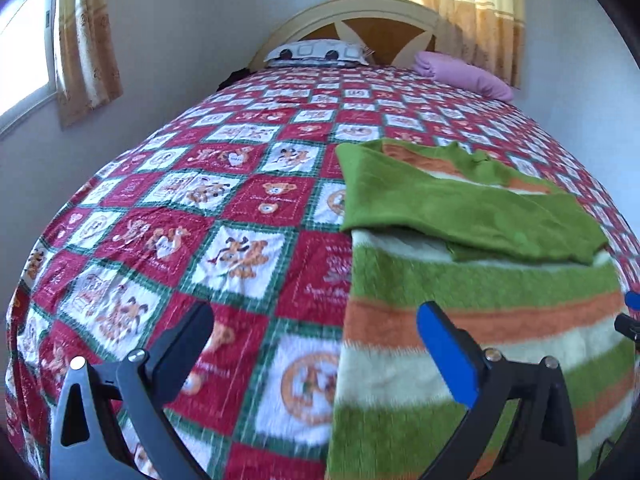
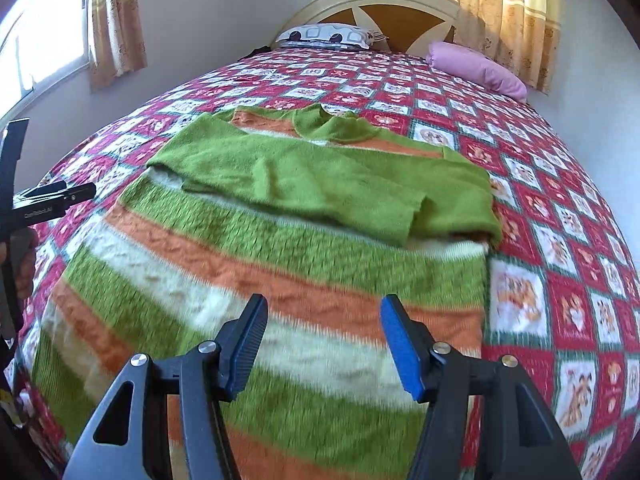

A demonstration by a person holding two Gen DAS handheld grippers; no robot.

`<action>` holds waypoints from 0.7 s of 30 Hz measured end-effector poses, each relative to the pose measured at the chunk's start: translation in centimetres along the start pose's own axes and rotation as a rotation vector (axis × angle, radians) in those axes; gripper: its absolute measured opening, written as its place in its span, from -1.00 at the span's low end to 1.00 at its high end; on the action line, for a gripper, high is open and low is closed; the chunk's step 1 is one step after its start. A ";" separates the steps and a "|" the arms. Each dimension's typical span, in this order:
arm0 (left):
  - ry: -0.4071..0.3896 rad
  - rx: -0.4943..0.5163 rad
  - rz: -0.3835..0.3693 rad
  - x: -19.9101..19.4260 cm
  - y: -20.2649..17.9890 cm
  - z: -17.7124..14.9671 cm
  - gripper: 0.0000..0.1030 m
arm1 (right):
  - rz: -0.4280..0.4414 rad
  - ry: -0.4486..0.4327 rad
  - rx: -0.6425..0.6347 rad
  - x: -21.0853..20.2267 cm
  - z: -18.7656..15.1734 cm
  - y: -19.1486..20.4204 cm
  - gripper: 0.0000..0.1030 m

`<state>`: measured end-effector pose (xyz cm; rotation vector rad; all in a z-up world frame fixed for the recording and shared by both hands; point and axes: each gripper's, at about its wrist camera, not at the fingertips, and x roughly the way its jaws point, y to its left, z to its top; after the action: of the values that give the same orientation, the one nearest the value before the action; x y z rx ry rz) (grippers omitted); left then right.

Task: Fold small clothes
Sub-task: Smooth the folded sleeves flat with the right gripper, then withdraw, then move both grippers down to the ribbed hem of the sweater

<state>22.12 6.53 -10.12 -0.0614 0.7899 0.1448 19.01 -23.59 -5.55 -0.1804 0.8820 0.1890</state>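
The striped sweater (image 2: 280, 248) lies on the bedspread (image 2: 560, 240), sleeves folded across. Both the left gripper (image 1: 316, 320) and right gripper (image 2: 324, 316) hover spread, pinching nothing

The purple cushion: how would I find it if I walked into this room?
Start at the bed's rounded headboard under the curtains. On the patterned quilt at that end lie two pillows; the purple cushion is the right one, near the wall. It is plain, while the white pillow carries dark printed shapes.
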 end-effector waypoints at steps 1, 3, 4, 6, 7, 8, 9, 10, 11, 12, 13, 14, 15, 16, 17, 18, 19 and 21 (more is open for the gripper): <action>-0.004 0.009 -0.001 -0.4 -0.1 -0.3 1.00 | -0.001 -0.001 0.000 -0.3 -0.3 0.1 0.16; -0.006 0.022 -0.008 -1.1 -0.3 -0.9 1.00 | -0.004 -0.002 0.000 -0.8 -1.0 0.2 0.16; -0.003 0.026 -0.011 -1.4 -0.4 -1.3 1.00 | -0.003 -0.002 0.001 -1.1 -1.3 0.3 0.16; 0.000 0.031 -0.016 -1.9 -0.4 -1.8 1.00 | -0.003 -0.001 0.004 -1.5 -1.9 0.4 0.16; 0.001 0.034 -0.018 -2.0 -0.4 -2.1 1.00 | -0.003 -0.001 0.004 -1.7 -2.1 0.5 0.16; 0.005 0.039 -0.020 -2.3 -0.5 -2.4 1.00 | -0.002 -0.002 0.004 -1.9 -2.4 0.6 0.16; 0.005 0.043 -0.021 -2.6 -0.5 -2.7 1.00 | 0.000 -0.002 0.004 -2.2 -2.7 0.7 0.16; 0.004 0.051 -0.024 -2.9 -0.6 -3.0 1.00 | 0.000 -0.003 0.004 -2.4 -2.9 0.9 0.16; 0.004 0.059 -0.023 -3.1 -0.6 -3.2 1.00 | 0.000 -0.005 0.005 -2.7 -3.2 1.0 0.16; 0.005 0.066 -0.022 -3.3 -0.7 -3.4 1.00 | 0.000 -0.008 0.004 -2.9 -3.4 1.1 0.16; 0.005 0.071 -0.022 -3.5 -0.7 -3.6 1.00 | 0.001 -0.011 0.003 -3.2 -3.6 1.3 0.16; 0.005 0.078 -0.024 -3.7 -0.7 -3.8 1.00 | 0.001 -0.012 0.002 -3.4 -3.9 1.4 0.16; 0.006 0.080 -0.024 -3.9 -0.6 -4.0 1.00 | 0.000 -0.012 0.003 -3.6 -4.0 1.5 0.16; 0.006 0.081 -0.023 -4.0 -0.7 -4.2 1.00 | 0.000 -0.014 0.004 -3.8 -4.3 1.7 0.16; 0.007 0.083 -0.026 -4.3 -0.7 -4.5 1.00 | 0.001 -0.016 0.004 -4.1 -4.5 1.8 0.16; 0.007 0.086 -0.029 -4.4 -0.7 -4.6 1.00 | 0.002 -0.017 0.003 -4.3 -4.7 1.9 0.16; 0.009 0.088 -0.028 -4.5 -0.8 -4.8 1.00 | 0.003 -0.017 0.002 -4.5 -5.0 2.1 0.17; 0.011 0.097 -0.033 -4.8 -0.8 -5.2 1.00 | 0.003 -0.017 -0.003 -4.9 -5.4 2.4 0.17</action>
<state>15.22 4.61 -10.35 0.0161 0.8052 0.0749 11.38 -22.99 -5.33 -0.1805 0.8647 0.1943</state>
